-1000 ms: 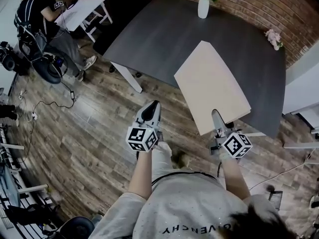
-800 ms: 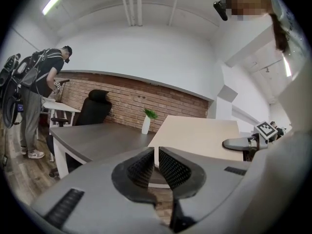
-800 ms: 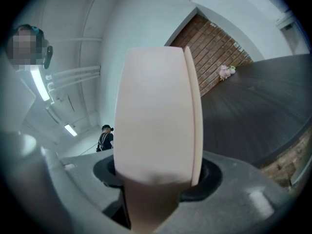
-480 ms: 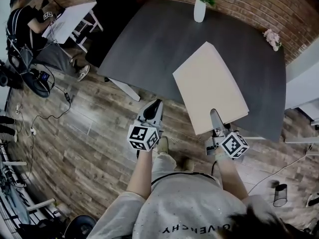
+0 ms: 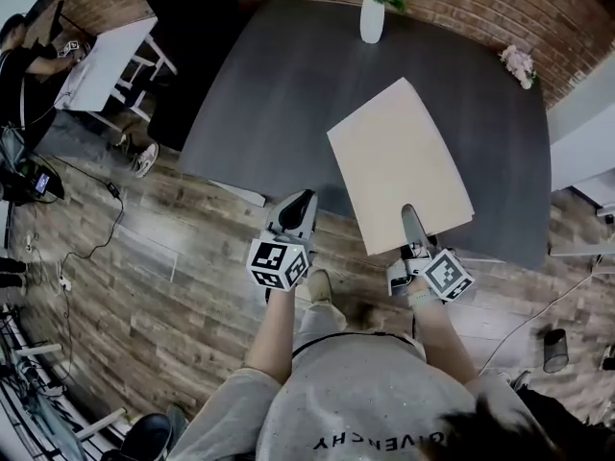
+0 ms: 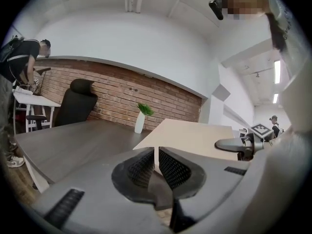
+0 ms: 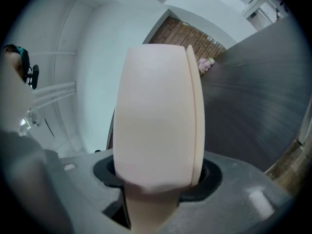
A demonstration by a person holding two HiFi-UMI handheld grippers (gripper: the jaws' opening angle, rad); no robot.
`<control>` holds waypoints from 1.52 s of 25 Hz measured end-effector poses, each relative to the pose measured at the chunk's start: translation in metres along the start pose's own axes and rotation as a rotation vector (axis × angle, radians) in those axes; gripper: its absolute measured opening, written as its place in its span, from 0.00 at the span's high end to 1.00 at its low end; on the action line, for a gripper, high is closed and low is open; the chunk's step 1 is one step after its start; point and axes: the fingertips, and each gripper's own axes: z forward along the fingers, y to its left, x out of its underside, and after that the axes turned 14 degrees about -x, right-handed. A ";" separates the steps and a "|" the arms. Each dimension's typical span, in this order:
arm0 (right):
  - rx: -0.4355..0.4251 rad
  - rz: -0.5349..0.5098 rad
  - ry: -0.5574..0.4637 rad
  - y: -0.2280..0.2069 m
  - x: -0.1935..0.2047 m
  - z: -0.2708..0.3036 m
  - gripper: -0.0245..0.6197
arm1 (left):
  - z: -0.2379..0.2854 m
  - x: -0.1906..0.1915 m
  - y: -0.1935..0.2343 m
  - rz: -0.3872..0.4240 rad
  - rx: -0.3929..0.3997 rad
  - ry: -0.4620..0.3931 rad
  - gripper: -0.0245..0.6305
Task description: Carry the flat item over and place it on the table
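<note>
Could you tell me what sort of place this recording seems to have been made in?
Probably an office or studio-like workroom: a large dark table stands by a brick wall, a black office chair sits beside it, and a person works at a white desk nearby.

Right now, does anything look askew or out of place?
Only the flat board stands out: it is turned askew to the edges of the dark table. The right gripper alone clamps its near edge; the left gripper is shut on nothing. No damage shows.
</note>
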 end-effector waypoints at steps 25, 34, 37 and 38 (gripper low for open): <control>0.128 0.191 -0.179 -0.028 0.018 0.056 0.53 | 0.042 0.016 0.005 -0.001 0.216 0.089 0.93; 0.149 0.274 -0.250 -0.039 0.020 0.069 0.52 | 0.030 0.025 -0.018 0.051 0.314 0.109 0.93; 0.159 0.322 -0.286 -0.046 0.020 0.074 0.51 | 0.025 0.030 -0.019 0.063 0.330 0.123 0.93; 0.162 0.337 -0.298 -0.048 0.020 0.075 0.51 | 0.023 0.034 -0.020 0.065 0.336 0.129 0.93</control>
